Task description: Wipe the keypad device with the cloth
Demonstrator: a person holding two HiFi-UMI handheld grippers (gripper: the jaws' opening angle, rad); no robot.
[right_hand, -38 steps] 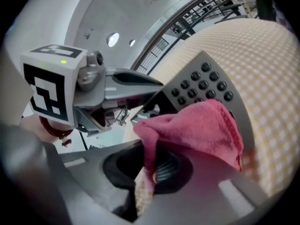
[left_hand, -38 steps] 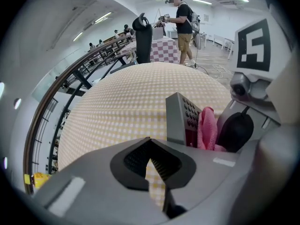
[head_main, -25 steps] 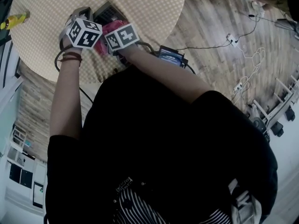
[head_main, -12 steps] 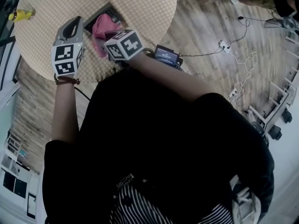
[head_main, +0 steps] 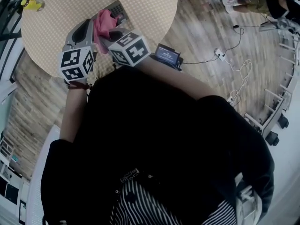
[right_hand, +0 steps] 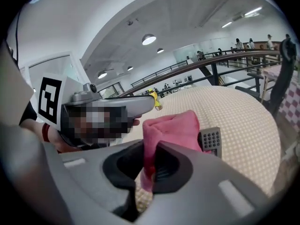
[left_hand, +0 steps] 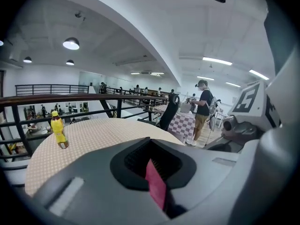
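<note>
cloth pinched in right tongs; keypad device just behind cloth

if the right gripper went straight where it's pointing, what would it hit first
Likely the keypad device just ahead; the pink cloth clamped in the right gripper would press onto it first. Depth is hard to judge.
</note>
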